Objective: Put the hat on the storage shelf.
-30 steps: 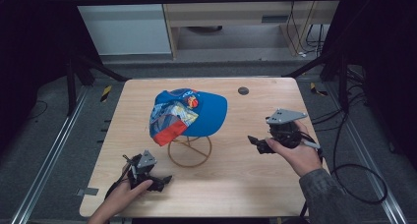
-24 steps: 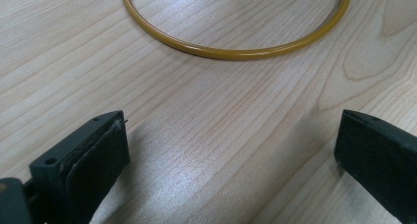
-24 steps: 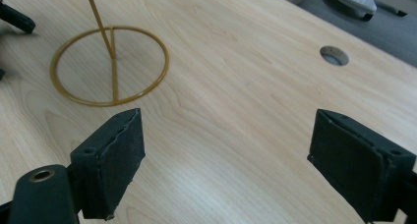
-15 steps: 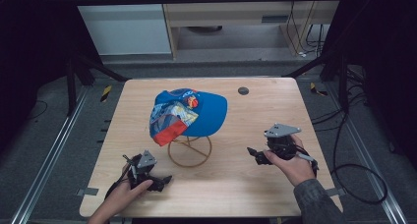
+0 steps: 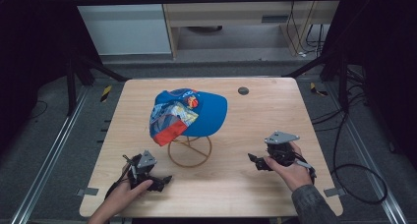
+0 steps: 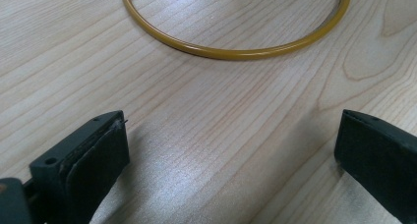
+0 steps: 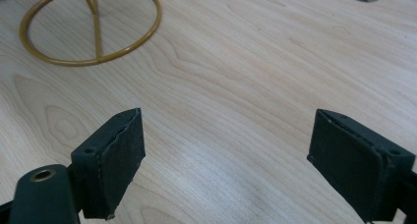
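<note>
A blue cap [image 5: 189, 115] sits propped on a gold wire stand [image 5: 190, 151], its crown raised off the wood so the shape holds and the patterned panel hangs over the front; that height leaves the brim and sides free to be taken from either side. Both grippers rest low on the worktop [image 5: 231, 194], each with its fingers spread wide and nothing between them. The left gripper [image 5: 156, 180] lies ahead of the person's left hand [image 5: 120, 198], and beyond its fingers [image 6: 93, 157] curves the near arc of the stand's ring base [image 6: 236, 52], close but not touching. The right gripper [image 5: 257, 161] points toward the stand too; past its fingers [image 7: 115, 153] and off to their left lies the whole ring with its upright wire [image 7: 96, 30], well apart. Judging by this, the cap is set where both sets of fingers could reach it equally.

The worktop is pale wood with clear grain, bare save for a small dark round disc [image 5: 243, 91] beyond the cap. Around it run dark frame posts, a grey floor with cables [image 5: 354, 180], and a light cabinet behind
</note>
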A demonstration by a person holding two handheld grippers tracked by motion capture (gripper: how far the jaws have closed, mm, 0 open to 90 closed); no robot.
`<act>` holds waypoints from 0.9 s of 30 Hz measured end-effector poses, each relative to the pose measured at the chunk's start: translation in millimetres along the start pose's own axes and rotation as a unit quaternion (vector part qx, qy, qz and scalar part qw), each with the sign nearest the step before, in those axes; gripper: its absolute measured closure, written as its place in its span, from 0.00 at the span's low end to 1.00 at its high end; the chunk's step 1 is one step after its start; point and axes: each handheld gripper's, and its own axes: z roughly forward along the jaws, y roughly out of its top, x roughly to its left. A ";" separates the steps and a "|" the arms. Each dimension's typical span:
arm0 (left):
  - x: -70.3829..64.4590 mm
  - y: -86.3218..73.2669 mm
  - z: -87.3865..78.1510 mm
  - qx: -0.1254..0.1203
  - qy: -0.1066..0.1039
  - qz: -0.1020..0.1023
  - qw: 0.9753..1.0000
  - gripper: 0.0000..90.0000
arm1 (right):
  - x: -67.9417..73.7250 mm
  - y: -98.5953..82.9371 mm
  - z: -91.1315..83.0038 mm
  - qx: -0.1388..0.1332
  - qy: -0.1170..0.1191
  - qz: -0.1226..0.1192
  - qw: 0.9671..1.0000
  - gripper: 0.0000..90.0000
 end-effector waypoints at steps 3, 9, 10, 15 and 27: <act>0.0 0.0 0.0 0.000 0.000 0.000 1.000 0.00 | -0.4 -5.8 3.8 0.001 -0.002 0.006 1.000 0.15; 0.0 0.0 0.0 0.000 0.000 0.000 1.000 0.00 | -1.2 -14.0 11.9 0.001 -0.005 0.021 1.000 0.15; 0.0 0.0 0.0 0.000 0.000 0.000 1.000 0.00 | -1.1 -14.8 13.1 0.001 -0.006 0.024 1.000 0.15; 0.0 0.0 0.0 0.000 0.000 0.000 1.000 0.00 | -1.2 -19.8 22.5 0.005 -0.009 0.038 0.999 0.14; 0.0 0.0 0.0 0.000 0.000 0.000 1.000 0.00 | 3.5 -30.1 37.5 0.026 -0.014 0.060 0.998 0.13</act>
